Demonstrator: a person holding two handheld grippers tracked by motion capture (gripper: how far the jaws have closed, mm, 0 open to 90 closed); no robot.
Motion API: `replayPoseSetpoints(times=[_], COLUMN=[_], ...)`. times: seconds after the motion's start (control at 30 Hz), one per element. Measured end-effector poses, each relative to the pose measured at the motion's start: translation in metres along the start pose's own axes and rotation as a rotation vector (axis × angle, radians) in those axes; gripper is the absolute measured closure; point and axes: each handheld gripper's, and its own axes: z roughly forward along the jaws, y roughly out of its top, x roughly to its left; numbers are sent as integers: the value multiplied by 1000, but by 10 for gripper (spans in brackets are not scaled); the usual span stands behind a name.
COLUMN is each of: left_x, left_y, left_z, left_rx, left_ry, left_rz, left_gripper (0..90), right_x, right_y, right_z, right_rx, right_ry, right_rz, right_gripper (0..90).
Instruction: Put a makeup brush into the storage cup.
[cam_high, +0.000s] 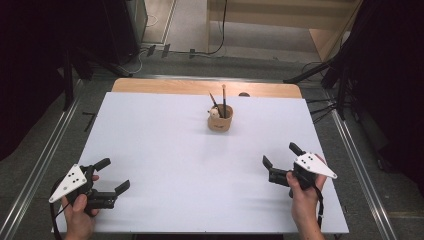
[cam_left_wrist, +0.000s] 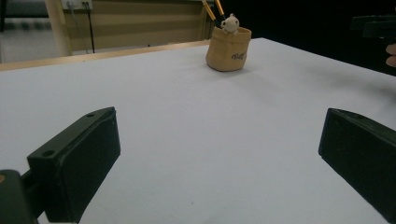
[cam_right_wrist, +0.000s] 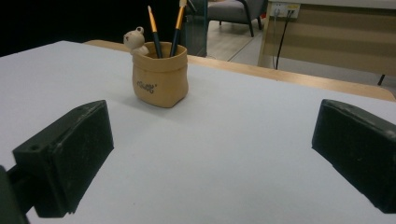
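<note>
A tan pen holder shaped like a small sack stands upright on the white table, toward the far middle. Two pencils and a small bear figure stick out of it. The same holder appears far ahead in the left gripper view, and the holder is closer in the right gripper view. My left gripper rests open near the front left corner, nothing between its jaws. My right gripper is open at the front right, jaws pointing toward the holder, also holding nothing.
A strip of the wooden tabletop shows beyond the white sheet at the far edge. Cables run across the floor behind the table. Dark stands flank the right side.
</note>
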Motion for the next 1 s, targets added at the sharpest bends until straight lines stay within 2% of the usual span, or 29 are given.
replayPoseSetpoints(times=[0.47, 0.87, 1.0], left_x=[-1, -2, -3], left_y=[0, 1, 2], left_z=[0, 0, -1], left_rx=[-1, -2, -5], left_ry=[-3, -4, 0], left_rz=[3, 5, 17], left_gripper=[0, 0, 0], right_x=[-12, -22, -24], right_y=[-14, -25, -30], right_z=[-28, -50, -55], right_rx=[2, 9, 17], right_ry=[-26, -53, -64], right_rz=[19, 15, 11], right_gripper=[0, 0, 0])
